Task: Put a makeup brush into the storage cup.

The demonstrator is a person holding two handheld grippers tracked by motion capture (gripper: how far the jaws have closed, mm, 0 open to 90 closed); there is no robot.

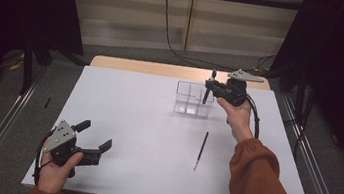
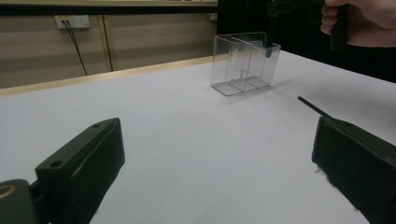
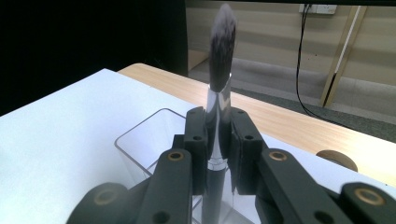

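Brush held upright over the clear organizer

A makeup brush [image 3: 220, 93], dark-bristled with a silver ferrule, is clamped in the right tool [image 3: 219, 140] above the clear organizer [image 1: 193, 100] near the surface's far edge; the left tool [image 1: 93, 141] is held apart.

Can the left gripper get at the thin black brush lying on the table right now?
Probably yes: the left gripper is open, and bare table lies between it and the thin black brush.

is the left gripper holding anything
No, the left gripper has its jaws wide apart over the bare white table, with nothing between them.
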